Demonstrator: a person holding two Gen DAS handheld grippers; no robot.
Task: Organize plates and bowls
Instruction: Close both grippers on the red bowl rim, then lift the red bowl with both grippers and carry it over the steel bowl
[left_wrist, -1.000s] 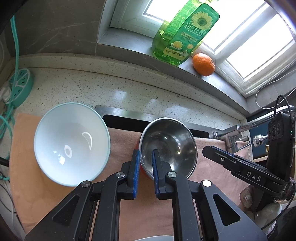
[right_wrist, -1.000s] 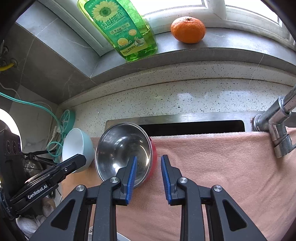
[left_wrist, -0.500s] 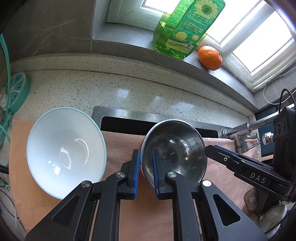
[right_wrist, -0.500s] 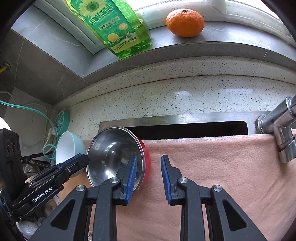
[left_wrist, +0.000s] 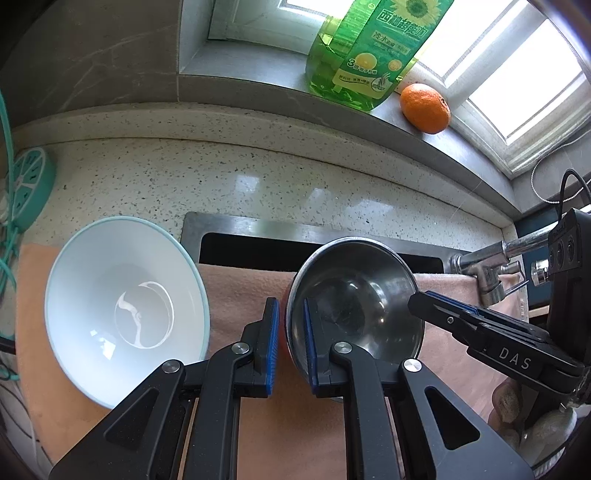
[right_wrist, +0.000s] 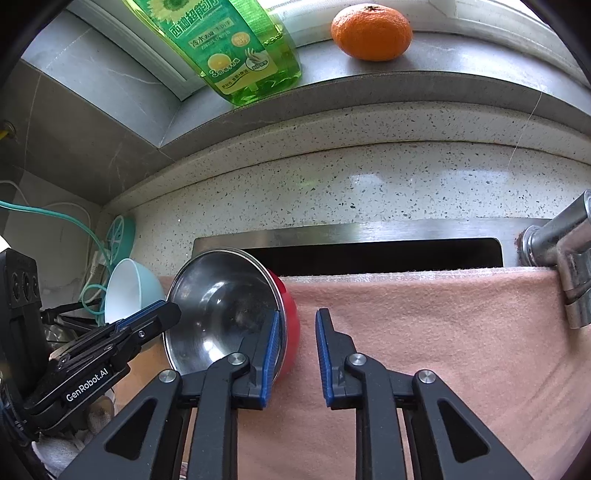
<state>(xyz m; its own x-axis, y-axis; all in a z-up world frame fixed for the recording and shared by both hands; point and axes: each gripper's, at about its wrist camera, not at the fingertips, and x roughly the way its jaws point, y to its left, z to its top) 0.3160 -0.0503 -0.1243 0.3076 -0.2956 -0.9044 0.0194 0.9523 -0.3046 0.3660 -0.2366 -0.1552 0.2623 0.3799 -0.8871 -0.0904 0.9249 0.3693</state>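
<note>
Steel on the inside and red on the outside, the metal bowl (left_wrist: 354, 306) is tilted on the pink cloth (right_wrist: 424, 332) that covers the sink (right_wrist: 351, 236), with its mouth turned toward the cameras. The left gripper (left_wrist: 288, 339) is clamped on its near rim – one blue pad inside the bowl and one on the red outer wall – and this grip looks the same as a second ago. What changes is on the other side: the right gripper (right_wrist: 295, 354) now has its jaws closing over the opposite rim, where they stood wider a moment before. One pad is already against the steel inside, but the other one does not reach the red wall yet, so I judge that this second grip is not finished. The bowl also sits a little farther from the white bowl with the blue rim (left_wrist: 125, 314) than before; that bowl rests on the cloth just beside it, at the left. For the task this probably means a handover or a two-handed lift – the steel bowl may be nested with the white one next.
</note>
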